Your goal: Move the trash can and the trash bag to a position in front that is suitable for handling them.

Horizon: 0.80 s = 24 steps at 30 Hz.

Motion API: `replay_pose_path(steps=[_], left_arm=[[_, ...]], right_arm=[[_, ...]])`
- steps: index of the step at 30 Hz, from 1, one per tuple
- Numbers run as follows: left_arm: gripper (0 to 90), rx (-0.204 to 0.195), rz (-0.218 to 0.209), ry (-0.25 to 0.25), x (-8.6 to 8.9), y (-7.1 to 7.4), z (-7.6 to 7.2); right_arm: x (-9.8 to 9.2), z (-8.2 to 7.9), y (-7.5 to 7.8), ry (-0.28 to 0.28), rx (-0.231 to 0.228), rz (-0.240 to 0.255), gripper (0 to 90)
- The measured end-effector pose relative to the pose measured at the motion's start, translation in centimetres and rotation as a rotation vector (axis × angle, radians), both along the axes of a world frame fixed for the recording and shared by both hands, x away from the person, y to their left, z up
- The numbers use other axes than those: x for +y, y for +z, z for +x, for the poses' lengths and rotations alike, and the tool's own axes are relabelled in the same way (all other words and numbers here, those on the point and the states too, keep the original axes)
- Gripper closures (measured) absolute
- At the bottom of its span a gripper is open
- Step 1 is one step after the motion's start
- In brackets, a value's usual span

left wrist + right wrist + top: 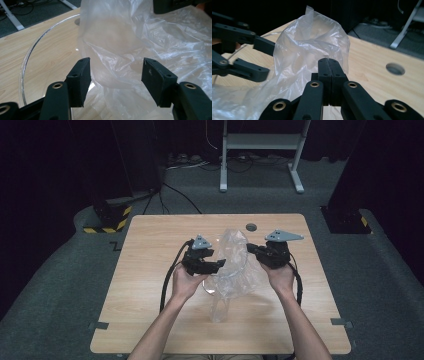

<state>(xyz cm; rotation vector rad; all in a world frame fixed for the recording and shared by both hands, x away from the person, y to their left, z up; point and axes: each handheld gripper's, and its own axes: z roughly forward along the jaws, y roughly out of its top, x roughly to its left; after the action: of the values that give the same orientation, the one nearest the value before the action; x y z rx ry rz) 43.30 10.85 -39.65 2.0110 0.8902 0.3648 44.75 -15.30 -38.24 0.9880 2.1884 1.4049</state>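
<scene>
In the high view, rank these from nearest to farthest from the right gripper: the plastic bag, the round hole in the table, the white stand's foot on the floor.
Measured from the right gripper:
1. Clear plastic bag, right at its fingers, mid-table.
2. Round hole, just beyond, near the table's far edge.
3. White stand's foot, off the table on the carpet, far right.

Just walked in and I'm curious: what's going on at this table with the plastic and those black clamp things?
A person at a wooden table works a clear plastic bag with a hand-held gripper in each hand. The right gripper has its jaws pressed together at the bag's edge, though whether film is pinched between them is hard to tell. The left gripper is open, its jaws on either side of a fold of the bag. A clear ring lies on the table under the plastic.
</scene>
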Motion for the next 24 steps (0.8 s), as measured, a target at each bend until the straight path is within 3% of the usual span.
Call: replay_pose_path(steps=[4, 7, 10, 13, 18, 20, 24], left_arm=[[39.4, -0.005, -0.017, -0.004, 0.1, 0.1, 0.0], [38.8, -0.021, -0.034, -0.010, 0.2, 0.3, -0.4], [38.7, -0.044, -0.038, -0.012, 0.4, 0.7, -0.9], [38.5, -0.062, -0.047, -0.006, 0.9, 1.0, -1.3], [38.7, -0.081, -0.066, 0.006, 1.6, 1.4, -1.5], [39.1, -0.077, -0.060, 0.010, 1.5, 1.5, -1.2], [41.7, -0.063, -0.052, 0.036, 1.1, 1.1, -0.5]], right_arm=[[1.6, -0.4, 0.8, 0.040, -0.017, -0.063, 90.0], [3.4, -0.6, 0.9, 0.070, -0.024, -0.147, 90.0], [5.4, -0.5, 0.7, 0.097, -0.007, -0.232, 90.0], [6.6, -0.1, 0.4, 0.113, 0.016, -0.288, 90.0], [7.5, 0.5, -0.2, 0.122, 0.061, -0.332, 89.7], [7.4, 0.5, -0.1, 0.150, 0.087, -0.302, 87.4], [7.5, 0.3, -0.1, 0.195, 0.095, -0.305, 78.5]])
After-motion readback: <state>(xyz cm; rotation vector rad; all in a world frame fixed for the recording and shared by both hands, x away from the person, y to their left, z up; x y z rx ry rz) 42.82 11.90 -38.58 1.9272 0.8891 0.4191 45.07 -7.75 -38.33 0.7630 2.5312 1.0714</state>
